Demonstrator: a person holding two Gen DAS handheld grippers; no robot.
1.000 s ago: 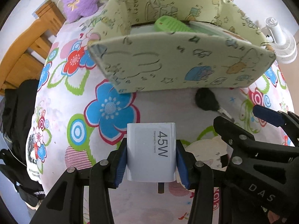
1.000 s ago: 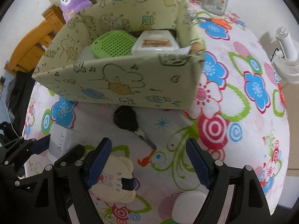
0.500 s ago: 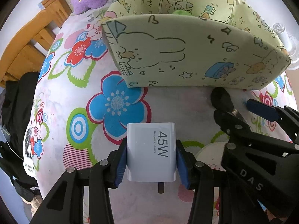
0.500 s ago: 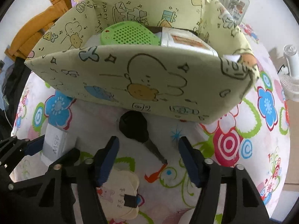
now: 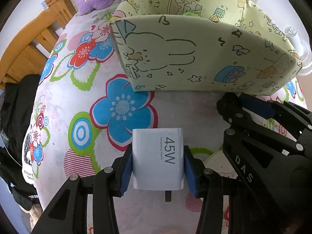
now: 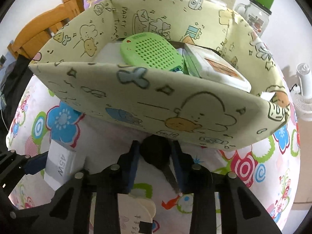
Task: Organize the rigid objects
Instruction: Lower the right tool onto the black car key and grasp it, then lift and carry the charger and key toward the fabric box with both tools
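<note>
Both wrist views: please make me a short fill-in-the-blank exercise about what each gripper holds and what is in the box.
1. The left gripper is shut on a white ____ marked 45W.
2. The right gripper is shut on a black ____.
3. The perforated case inside the fabric box is ____ in colour.

Missing words: charger; key; green

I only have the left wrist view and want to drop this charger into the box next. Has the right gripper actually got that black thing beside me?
Observer: Yes. The right gripper has just closed its jaws on the round head of a black key.
Operator: Which way does the blade point?
Observer: Back toward the right wrist camera, away from the box.
Operator: What's already inside?
Observer: A green perforated case beside a white packet with an orange label.
</note>
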